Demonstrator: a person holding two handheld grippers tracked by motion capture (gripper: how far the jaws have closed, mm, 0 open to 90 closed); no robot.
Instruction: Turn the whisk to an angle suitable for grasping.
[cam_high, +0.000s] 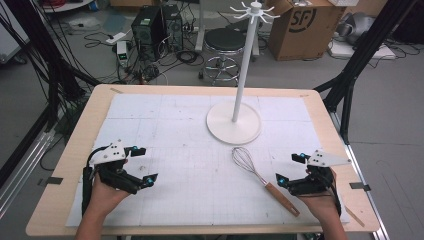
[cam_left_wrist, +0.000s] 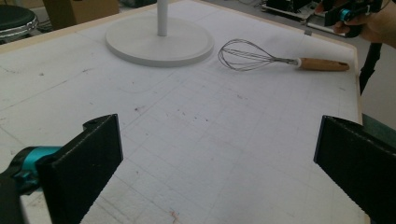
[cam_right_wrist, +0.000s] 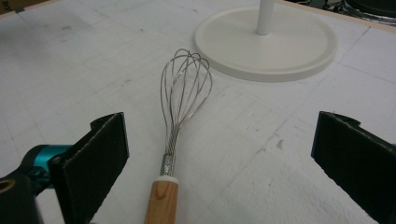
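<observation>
Whisk (cam_high: 264, 176) near table (cam_high: 65, 165) right edge; centre bare.

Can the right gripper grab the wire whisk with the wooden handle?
Probably yes. The right gripper has its jaws wide open, and the wire whisk with the wooden handle lies flat just ahead, nothing between them.

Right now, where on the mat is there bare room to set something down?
The widest free patch lies between the left gripper and the whisk, below the stand's base. The far left of the mat, beside the stand, is bare too. It is crowded at the right gripper, close by the whisk's handle.
</observation>
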